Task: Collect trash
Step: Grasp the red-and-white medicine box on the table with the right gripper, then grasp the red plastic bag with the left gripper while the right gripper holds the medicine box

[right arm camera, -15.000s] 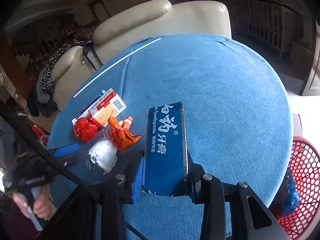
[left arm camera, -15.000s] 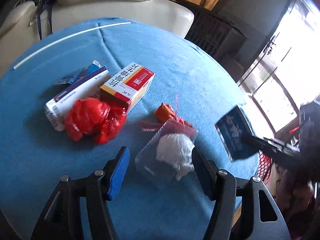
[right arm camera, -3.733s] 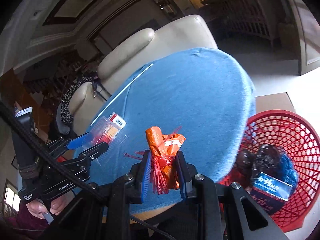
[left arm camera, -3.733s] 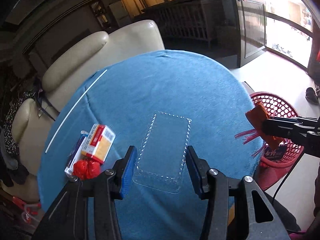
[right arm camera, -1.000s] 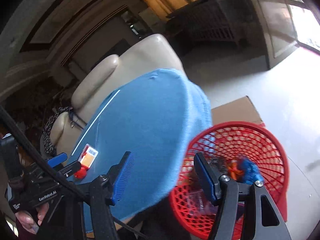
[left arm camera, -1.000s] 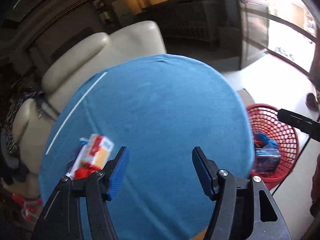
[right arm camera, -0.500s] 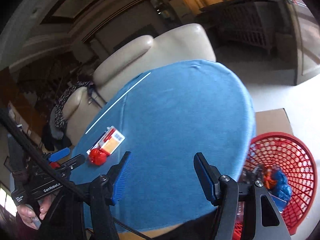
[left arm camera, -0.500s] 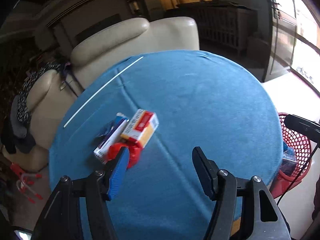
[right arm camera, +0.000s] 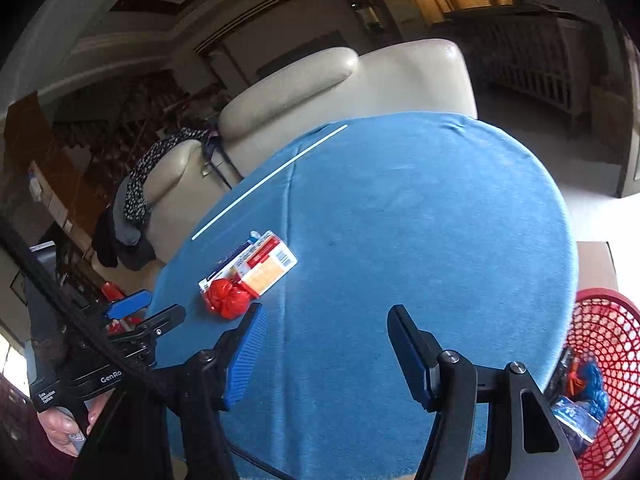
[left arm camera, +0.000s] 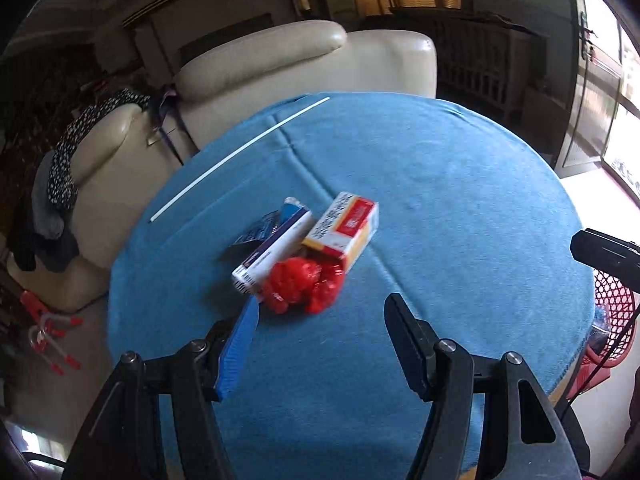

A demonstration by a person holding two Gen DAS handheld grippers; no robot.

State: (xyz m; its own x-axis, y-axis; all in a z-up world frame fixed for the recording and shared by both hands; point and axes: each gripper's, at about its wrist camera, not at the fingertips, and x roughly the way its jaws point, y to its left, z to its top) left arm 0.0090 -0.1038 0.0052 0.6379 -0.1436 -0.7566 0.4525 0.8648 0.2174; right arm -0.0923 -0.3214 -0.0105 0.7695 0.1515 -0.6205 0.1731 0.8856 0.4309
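My left gripper (left arm camera: 320,320) hangs above the near part of the round desk (left arm camera: 460,200), which is covered in blue cloth. Its jaws stand apart and nothing lies between them. My right gripper (right arm camera: 324,336) hangs over the near edge of the same desk, jaws likewise released and empty.

Remaining trash lies in one cluster on the left part of the desk:
- A crumpled red bag (left arm camera: 302,285) lies nearest to me, just ahead of the blue pad of my left gripper.
- A red and yellow box (left arm camera: 346,230) rests behind the bag, touching it.
- A white and purple box (left arm camera: 272,254) lies alongside the first box, on its left.
- A dark blue packet (left arm camera: 256,234) shows partly from behind the white and purple box.

A thin white rod (left arm camera: 240,156) lies on the far left part of the desk, well apart from the cluster.

A red basket (right arm camera: 604,368) stands on the floor beside the right edge of the desk. It contains collected trash, including blue wrapping (right arm camera: 592,380).

A cream sofa (left arm camera: 304,64) stands behind the desk.
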